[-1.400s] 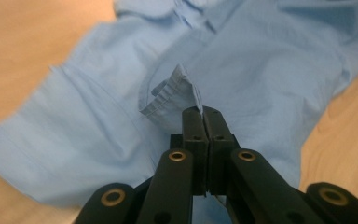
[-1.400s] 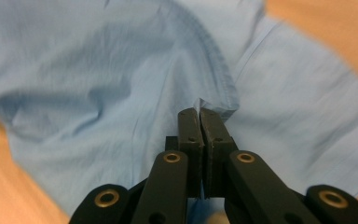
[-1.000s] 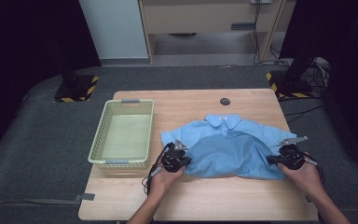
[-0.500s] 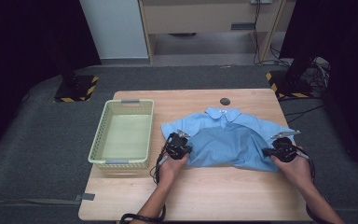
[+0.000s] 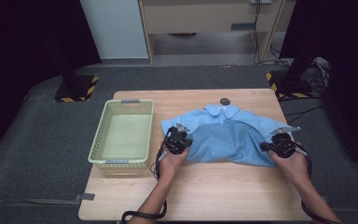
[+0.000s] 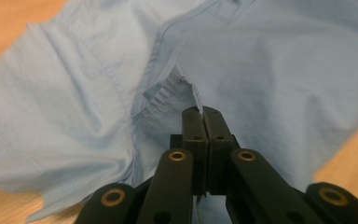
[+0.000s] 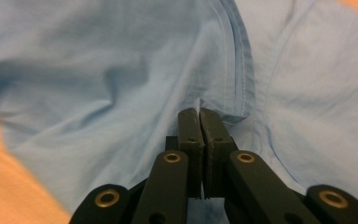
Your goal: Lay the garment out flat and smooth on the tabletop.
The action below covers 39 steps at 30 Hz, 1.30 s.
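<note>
Pinched at both lower corners: blue shirt [image 5: 228, 135], spread on the wooden table [image 5: 205, 191] beside a pale green basket [image 5: 121, 135]. Clamped tight on a hem fold, left gripper [image 6: 201, 111]; likewise closed on the stitched edge, right gripper [image 7: 199, 112]. Collar pointed away from the person.

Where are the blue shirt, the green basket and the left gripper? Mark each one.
blue shirt [image 5: 223, 135], high view, on the middle of its folded body.
green basket [image 5: 121, 102], high view, on its far rim.
left gripper [image 6: 201, 112], left gripper view, at the tips of its jaws.
</note>
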Available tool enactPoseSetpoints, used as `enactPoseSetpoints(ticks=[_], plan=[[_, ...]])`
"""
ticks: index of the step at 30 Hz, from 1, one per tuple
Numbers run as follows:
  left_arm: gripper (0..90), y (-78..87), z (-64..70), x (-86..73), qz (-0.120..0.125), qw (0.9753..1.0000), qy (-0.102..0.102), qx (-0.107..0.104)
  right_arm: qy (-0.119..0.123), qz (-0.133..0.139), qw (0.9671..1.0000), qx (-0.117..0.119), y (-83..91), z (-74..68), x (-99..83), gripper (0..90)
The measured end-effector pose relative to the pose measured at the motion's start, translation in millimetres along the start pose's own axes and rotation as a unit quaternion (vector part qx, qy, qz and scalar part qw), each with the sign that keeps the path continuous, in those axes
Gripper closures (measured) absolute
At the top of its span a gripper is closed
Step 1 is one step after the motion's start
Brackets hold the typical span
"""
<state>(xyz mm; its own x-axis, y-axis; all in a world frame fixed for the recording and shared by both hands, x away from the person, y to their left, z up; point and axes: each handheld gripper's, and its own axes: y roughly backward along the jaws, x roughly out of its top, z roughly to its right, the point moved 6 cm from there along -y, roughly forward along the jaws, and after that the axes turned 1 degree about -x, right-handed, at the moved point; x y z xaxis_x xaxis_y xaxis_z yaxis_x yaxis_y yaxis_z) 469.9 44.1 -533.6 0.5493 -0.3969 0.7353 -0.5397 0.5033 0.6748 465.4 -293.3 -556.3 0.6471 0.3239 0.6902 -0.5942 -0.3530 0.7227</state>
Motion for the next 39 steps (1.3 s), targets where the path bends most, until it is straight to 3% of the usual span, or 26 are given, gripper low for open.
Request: enactPoseSetpoints(ticks=[2, 4, 5, 7, 10, 13, 14, 18, 22, 27, 30, 35, 39], plan=[[89.9, 12.2, 4.3, 1.9, 0.010, 0.9996, -0.027, 0.008, 0.008, 0.017, 0.9998, 0.003, 11.3, -4.4, 4.2, 88.6], [89.9, 19.3, 7.6, 2.6, 0.019, 0.9993, -0.032, 0.002, 0.015, 0.025, 0.9996, 0.006, 16.8, -6.5, 6.5, 88.6], [89.9, 28.6, 11.9, 3.1, 0.029, 0.9988, -0.039, -0.002, 0.030, 0.044, 0.9985, 0.012, 29.5, -10.8, 11.7, 88.6], [89.8, 39.5, 17.3, 2.5, 0.044, 0.9982, -0.039, -0.015, 0.037, 0.060, 0.9973, 0.019, 40.0, -13.8, 14.8, 88.5], [89.9, 51.9, 23.2, -8.7, 0.045, 0.9973, -0.048, -0.033, 0.045, 0.081, 0.9950, 0.036, 57.6, -19.2, 13.8, 88.5], [89.8, 55.8, 25.7, -22.9, 0.030, 0.9969, -0.056, -0.046, 0.056, 0.075, 0.9944, 0.049, 64.2, -22.7, 5.6, 88.5], [89.9, 58.0, 25.3, -39.0, 0.011, 0.9966, -0.063, -0.052, 0.068, 0.064, 0.9938, 0.060, 69.2, -25.2, -8.0, 88.5], [89.9, 57.6, 20.7, -65.3, -0.027, 0.9957, -0.066, -0.058, 0.076, 0.012, 0.9942, 0.075, 65.2, -23.9, -38.9, 88.5], [89.9, 53.2, 19.5, -80.6, -0.054, 0.9939, -0.084, -0.047, 0.065, -0.023, 0.9941, 0.084, 54.7, -19.4, -60.8, 88.6], [89.9, 44.0, 17.9, -91.0, -0.079, 0.9909, -0.107, -0.022, 0.060, -0.056, 0.9933, 0.081, 40.8, -15.8, -71.1, 88.7], [90.0, 42.0, 15.6, -88.9, -0.081, 0.9906, -0.110, -0.009, 0.055, -0.056, 0.9940, 0.076, 38.0, -12.1, -68.2, 88.6], [90.0, 34.8, 7.9, -82.0, -0.086, 0.9873, -0.128, 0.036, 0.043, -0.049, 0.9966, 0.051, 30.2, 1.3, -60.0, 88.6], [90.0, 34.6, 3.5, -81.9, -0.082, 0.9886, -0.118, 0.045, 0.022, -0.041, 0.9982, 0.039, 27.5, 15.4, -57.1, 88.7]])
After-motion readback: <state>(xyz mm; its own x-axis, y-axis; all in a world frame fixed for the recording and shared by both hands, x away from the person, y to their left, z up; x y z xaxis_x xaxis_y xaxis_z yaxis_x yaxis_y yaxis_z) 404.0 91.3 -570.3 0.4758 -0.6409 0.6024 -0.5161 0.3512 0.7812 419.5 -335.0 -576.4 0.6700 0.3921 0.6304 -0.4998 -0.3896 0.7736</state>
